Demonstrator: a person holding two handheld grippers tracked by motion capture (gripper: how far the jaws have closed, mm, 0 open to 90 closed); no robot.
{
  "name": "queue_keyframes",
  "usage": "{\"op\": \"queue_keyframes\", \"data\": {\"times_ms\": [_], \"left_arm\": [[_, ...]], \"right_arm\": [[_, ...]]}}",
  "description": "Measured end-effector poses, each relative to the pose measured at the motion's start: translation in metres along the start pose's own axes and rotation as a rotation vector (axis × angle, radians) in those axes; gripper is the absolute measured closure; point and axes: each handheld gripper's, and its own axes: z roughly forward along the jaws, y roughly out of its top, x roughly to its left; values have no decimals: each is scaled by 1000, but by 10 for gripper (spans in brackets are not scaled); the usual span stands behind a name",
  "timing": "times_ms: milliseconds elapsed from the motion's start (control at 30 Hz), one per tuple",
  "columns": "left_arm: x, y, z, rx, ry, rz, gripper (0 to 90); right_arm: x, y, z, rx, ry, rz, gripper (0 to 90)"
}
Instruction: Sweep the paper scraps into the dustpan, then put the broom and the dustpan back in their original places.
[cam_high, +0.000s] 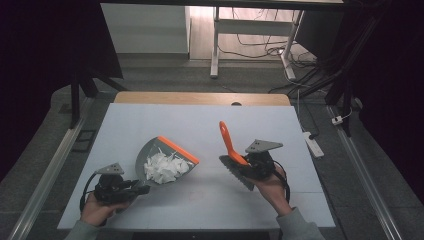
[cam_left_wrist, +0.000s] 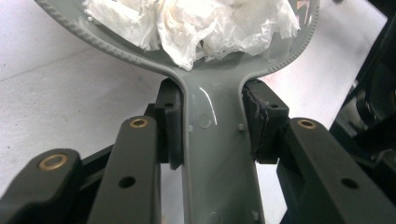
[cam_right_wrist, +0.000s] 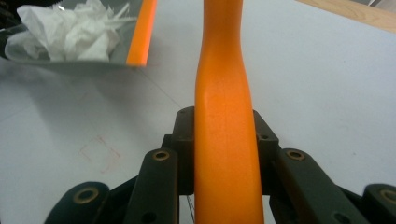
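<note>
A grey dustpan with an orange front lip sits left of the table's middle, holding a heap of crumpled white paper. My left gripper is shut on the dustpan's grey handle; both pads press its sides, and the paper lies just beyond. My right gripper is shut on a brush's orange handle, which points up and away. The brush's grey bristle head hangs toward the table, to the right of the dustpan and apart from it.
The white tabletop has a wooden strip along its far edge. Beyond it stand desk legs and loose cables on the floor. A white power strip lies off the table's right side.
</note>
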Motion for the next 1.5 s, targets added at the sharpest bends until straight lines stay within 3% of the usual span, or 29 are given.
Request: {"op": "queue_keyframes", "data": {"times_ms": [433,933,1267,1500], "left_arm": [[-2,-1,1,-28,68,-70,620],[-5,-4,3,-43,143,-118,620],[-2,-7,4,-61,202,-188,620],[-5,-7,8,-81,274,-219,620]], "right_arm": [[-7,-17,-16,42,47,-16,705],[-8,-24,-19,61,57,21,704],[-7,-29,-20,75,65,43,705],[-4,-33,-18,88,76,62,705]]}}
